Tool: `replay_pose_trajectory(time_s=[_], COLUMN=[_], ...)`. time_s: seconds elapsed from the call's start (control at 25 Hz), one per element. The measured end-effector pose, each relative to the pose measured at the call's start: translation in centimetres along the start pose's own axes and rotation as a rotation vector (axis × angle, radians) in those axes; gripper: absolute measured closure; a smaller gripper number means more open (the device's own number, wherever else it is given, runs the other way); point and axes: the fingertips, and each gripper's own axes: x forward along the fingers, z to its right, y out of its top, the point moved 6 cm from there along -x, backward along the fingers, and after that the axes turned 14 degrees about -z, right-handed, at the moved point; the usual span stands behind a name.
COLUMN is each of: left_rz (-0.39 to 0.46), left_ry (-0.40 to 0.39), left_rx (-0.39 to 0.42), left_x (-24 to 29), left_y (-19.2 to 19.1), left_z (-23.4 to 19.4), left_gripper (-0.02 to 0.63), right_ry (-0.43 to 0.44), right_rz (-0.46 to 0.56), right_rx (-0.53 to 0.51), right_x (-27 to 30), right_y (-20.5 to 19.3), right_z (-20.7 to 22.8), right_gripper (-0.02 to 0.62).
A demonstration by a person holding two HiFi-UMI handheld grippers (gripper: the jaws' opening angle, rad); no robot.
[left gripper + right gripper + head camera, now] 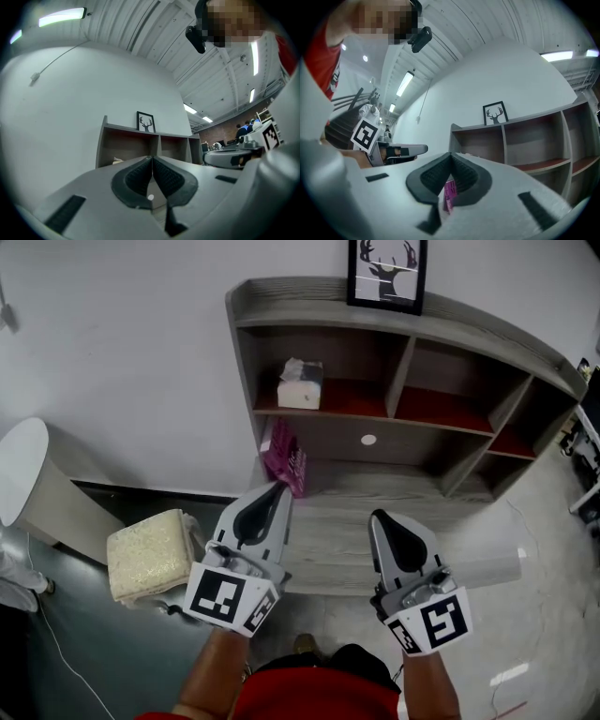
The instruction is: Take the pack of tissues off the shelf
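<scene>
The left gripper (278,487) and the right gripper (379,517) each had ribbed black pads pressed together on nothing, near the grey wood-grain shelf (394,486), whose red-floored top-left compartment held the soft white pack of tissues (300,386).

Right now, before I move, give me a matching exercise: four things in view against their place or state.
1 white tissue pack
2 pink packet
3 deer picture
4 left gripper

A on top of the shelf
B shut, empty
C upper left compartment
D leaning on the lower ledge, left end

Pairs: 1-C, 2-D, 3-A, 4-B
</scene>
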Motion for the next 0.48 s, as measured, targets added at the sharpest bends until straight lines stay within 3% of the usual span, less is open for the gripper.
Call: replay_pose_trajectory(time_s=[0.48], left_rz=[-0.027], left_ry=[0.115], left_rx=[-0.042], left_x=[8.6], left_y=[0.6], left_z=[-1.5], left_gripper=[0.592], right_ry=[0.114], right_rz=[0.036], right_rx=[-0.023], right_x=[5.3], right_y=[0.3], right_z=[8.0], right_gripper=[0.591])
